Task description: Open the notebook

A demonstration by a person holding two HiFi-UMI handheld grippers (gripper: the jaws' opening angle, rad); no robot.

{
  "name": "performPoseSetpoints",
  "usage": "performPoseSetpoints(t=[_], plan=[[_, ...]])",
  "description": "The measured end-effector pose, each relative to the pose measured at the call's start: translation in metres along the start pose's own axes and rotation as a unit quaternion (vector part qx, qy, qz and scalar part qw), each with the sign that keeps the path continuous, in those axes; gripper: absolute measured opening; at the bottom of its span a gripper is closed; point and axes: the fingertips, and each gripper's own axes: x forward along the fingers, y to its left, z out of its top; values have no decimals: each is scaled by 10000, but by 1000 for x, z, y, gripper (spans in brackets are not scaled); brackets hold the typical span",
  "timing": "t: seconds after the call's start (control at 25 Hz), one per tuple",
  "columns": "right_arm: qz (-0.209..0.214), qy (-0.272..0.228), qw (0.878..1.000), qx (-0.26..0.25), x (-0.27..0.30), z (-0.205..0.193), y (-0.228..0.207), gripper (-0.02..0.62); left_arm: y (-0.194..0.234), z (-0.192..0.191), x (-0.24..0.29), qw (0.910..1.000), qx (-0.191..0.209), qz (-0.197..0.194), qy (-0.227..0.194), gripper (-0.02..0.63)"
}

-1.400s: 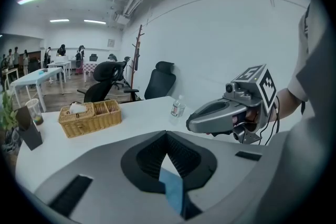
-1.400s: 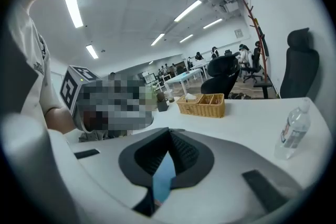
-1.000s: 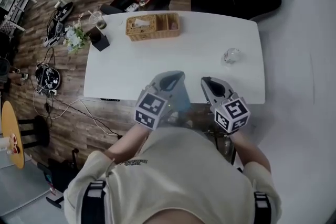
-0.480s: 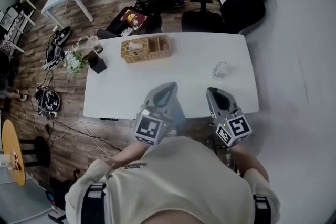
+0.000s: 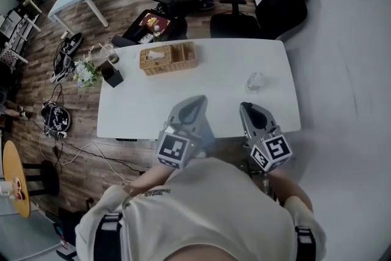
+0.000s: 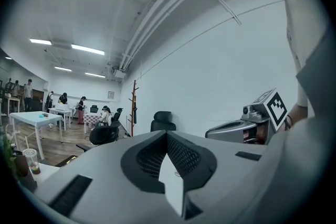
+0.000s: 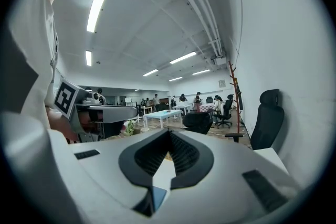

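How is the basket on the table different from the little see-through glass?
The basket is tan and woven; the glass is see-through. The basket is long, boxy and bigger; the glass is small and round. The basket sits by the far edge of the white table; the glass stands nearer the right end. Both rest on that table.

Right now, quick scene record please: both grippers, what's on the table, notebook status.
left gripper: shut, empty, at the table's near edge
right gripper: shut, empty, beside the left one, not touching it
table: white, mostly bare
wicker basket: far side, left of centre
clear glass: right half, standing alone
dark container: far-left corner
notebook: not visible in any view
task state: not started, nothing touched
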Motion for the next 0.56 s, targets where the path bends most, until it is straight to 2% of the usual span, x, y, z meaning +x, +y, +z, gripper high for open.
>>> performPoseSetpoints(t=[0.56], plan=[[213,109,9997,24,-7,-6,6,0,-15,-7,0,9998,-40,-46,200,0]])
